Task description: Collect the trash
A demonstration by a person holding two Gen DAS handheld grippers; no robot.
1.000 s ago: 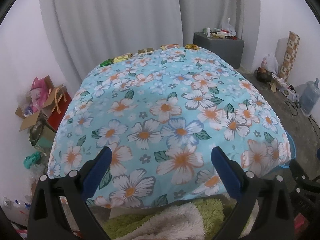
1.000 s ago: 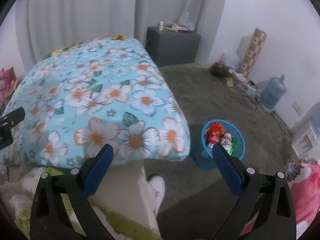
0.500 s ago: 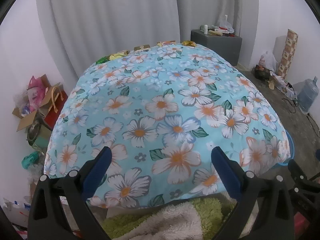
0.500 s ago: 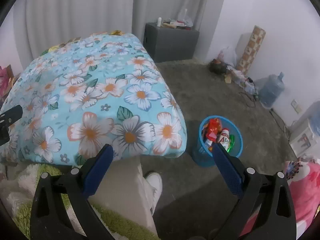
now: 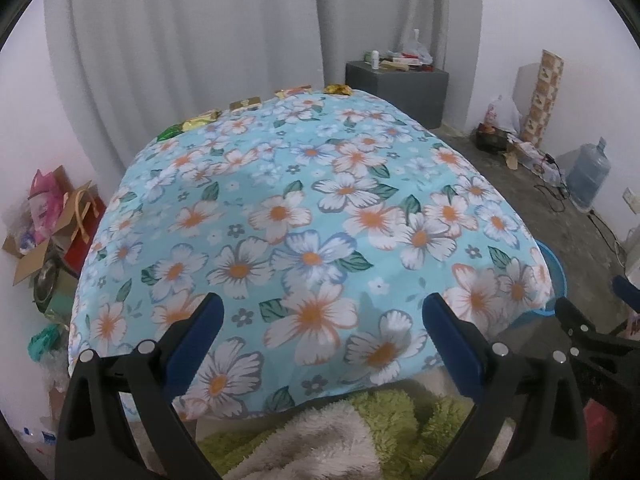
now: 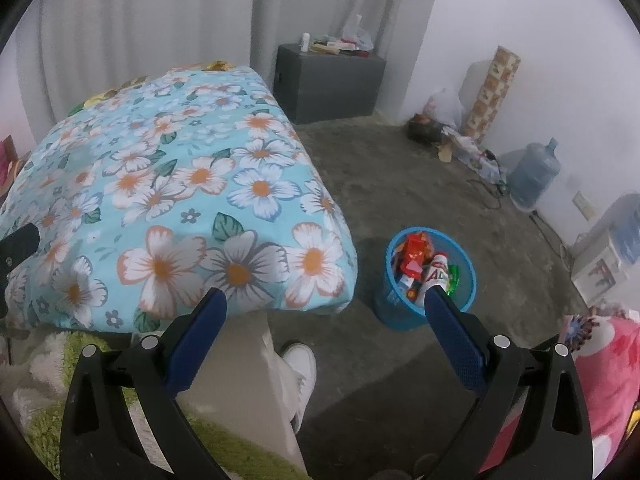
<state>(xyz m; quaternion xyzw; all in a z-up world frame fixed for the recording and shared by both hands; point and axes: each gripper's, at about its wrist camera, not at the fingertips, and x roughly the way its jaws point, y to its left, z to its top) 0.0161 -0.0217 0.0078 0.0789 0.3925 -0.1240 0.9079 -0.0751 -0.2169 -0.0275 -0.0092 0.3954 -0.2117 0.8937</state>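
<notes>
Hovering wide apart and empty, left hand-held gripper [image 5: 320,320] and right hand-held gripper [image 6: 324,316] touch nothing

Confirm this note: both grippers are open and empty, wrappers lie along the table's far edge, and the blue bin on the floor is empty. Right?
Not quite. The right wrist view shows the blue bin already holding trash. The rest stands: left gripper and right gripper open and empty, wrappers along the far edge.

wrappers on far table edge [image 5: 244,103]: 5 | blue bin [image 6: 466,296]: 1 | water jugs [image 6: 534,176]: 1
</notes>
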